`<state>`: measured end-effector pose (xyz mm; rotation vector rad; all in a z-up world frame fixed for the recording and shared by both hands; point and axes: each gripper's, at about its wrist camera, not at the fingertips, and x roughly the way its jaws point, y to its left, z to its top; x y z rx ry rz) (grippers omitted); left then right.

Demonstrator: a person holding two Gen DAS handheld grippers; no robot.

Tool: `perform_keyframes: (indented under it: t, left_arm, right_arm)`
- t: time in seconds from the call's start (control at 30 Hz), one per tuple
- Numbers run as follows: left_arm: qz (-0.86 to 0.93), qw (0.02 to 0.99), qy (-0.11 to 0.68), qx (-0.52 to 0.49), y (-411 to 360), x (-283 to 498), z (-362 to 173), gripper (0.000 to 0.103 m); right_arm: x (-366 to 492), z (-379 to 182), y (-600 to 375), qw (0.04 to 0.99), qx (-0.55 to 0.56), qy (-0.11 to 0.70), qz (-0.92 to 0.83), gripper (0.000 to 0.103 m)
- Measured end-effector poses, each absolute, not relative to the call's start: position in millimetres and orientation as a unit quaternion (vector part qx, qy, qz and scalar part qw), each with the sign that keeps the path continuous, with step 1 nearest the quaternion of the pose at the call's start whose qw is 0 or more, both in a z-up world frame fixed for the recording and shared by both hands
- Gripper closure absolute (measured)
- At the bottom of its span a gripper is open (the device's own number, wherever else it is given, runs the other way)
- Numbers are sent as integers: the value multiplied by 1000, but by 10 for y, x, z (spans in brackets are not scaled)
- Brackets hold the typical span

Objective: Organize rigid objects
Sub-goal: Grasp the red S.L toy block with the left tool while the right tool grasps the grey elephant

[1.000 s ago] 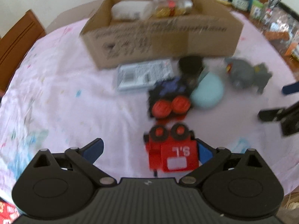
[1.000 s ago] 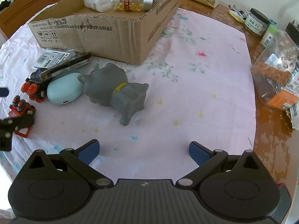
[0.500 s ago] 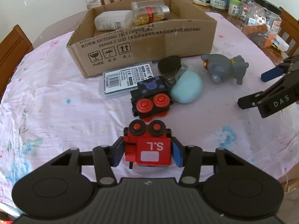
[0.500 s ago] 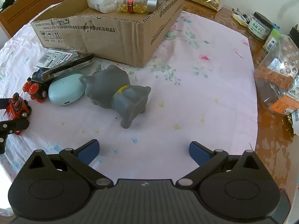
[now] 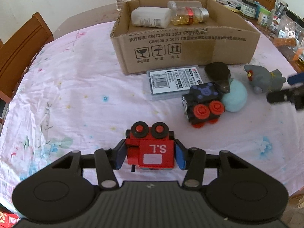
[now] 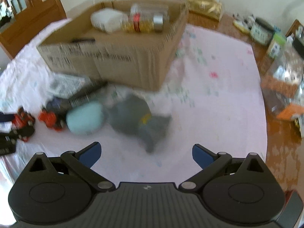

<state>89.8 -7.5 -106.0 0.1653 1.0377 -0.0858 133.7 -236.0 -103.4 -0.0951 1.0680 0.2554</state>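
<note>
Presently, left gripper (image 5: pixel 150 156): its blue pads are pinching the red toy train (image 5: pixel 151 150) from both sides; the train is sitting at the near edge of the table, wheels facing the box, the letters "S.L" showing upside down on its top.
Right gripper (image 6: pixel 146 154): its blue fingers (image 6: pixel 90 153) are standing spread wide with nothing between them; the wrist view is smearing with blur.
Black toy train (image 5: pixel 203 102): lying on the pink floral tablecloth (image 5: pixel 76 87) just beyond the red one, red wheels turned toward the viewer, touching the pale blue oval case (image 5: pixel 235 96) on its right.
Grey toy animal (image 6: pixel 138 121): resting on the cloth just ahead of the right gripper's spread fingers, beside the blue case.
Dark flat object (image 5: pixel 218 73): lying between the box and the blue case, its tip overlapping the black train; what it is cannot be told.
Clear plastic packet (image 5: pixel 172 82): lying flat against the foot of the box, label and barcode facing up.
Cardboard box (image 5: pixel 186 49): standing open mid-table, holding a white bottle (image 5: pixel 150 17) and a clear capsule bottle (image 5: pixel 188 16), both lying on their sides.
Surroundings: wooden chairs (image 5: pixel 19 49) are ringing the table; jars and packets (image 5: pixel 269 17) are crowding its far right edge.
</note>
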Motion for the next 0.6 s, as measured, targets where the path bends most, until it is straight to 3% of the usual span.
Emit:
perform_keyframes:
  t: [0.33,0.6]
  left_arm:
    - [-56,866,492,75,-15,929,-1081,47]
    - [-68,864,493,77,15,950,-1088,45]
  right_arm:
    - [1765,-1025,-2223,859,-13,508,55,0]
    - [1539,-1114,-2296,839,-10,542,43,0]
